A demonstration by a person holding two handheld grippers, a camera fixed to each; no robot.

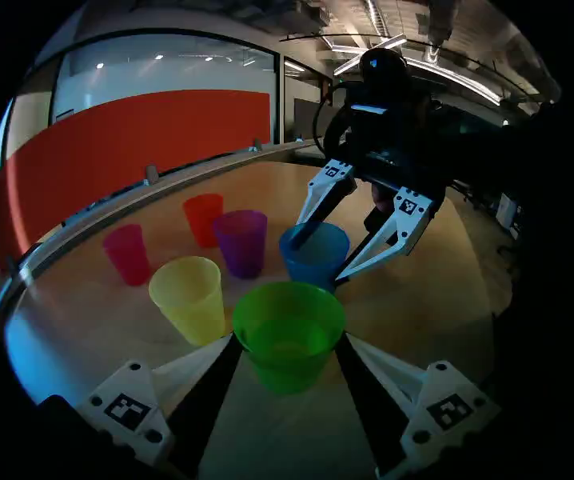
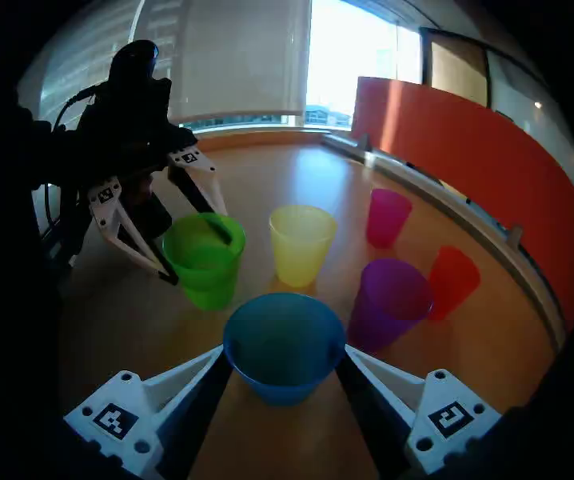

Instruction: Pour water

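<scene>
Left gripper view: my left claw (image 1: pixel 288 342) comes up from the bottom of the frame, spread about one cup wide. Its two fingers meet the sides of a green cup (image 1: pixel 288 320) at lower centre. The cup is see-through plastic, and a paler band low inside may be water; I cannot be sure.

Just above it stands a blue cup (image 1: pixel 315 254), with my right claw (image 1: pixel 319 258) straddling it from the upper right, one finger on each side. To the left are a yellow cup (image 1: pixel 187 300), a purple cup (image 1: pixel 241 240), an orange cup (image 1: pixel 203 218) and a pink cup (image 1: pixel 127 252). All six stand upright on a wooden table (image 1: pixel 423 312).

Right gripper view: my right claw (image 2: pixel 285 356) rises from the bottom edge, also a cup's width open. Both fingers rest against the blue cup at lower centre, whose inside is too dark to show any contents. At the middle left, my left claw brackets the green cup. The other four cups spread toward the right.

These look like thin plastic tumblers. I judge them light, smooth and tapered, with walls that would bend under a hard squeeze. I would hold mid-wall, below the rim, firmly enough to stop the cup sliding down. Any water inside would add weight and slosh when the cup is tipped.
</scene>
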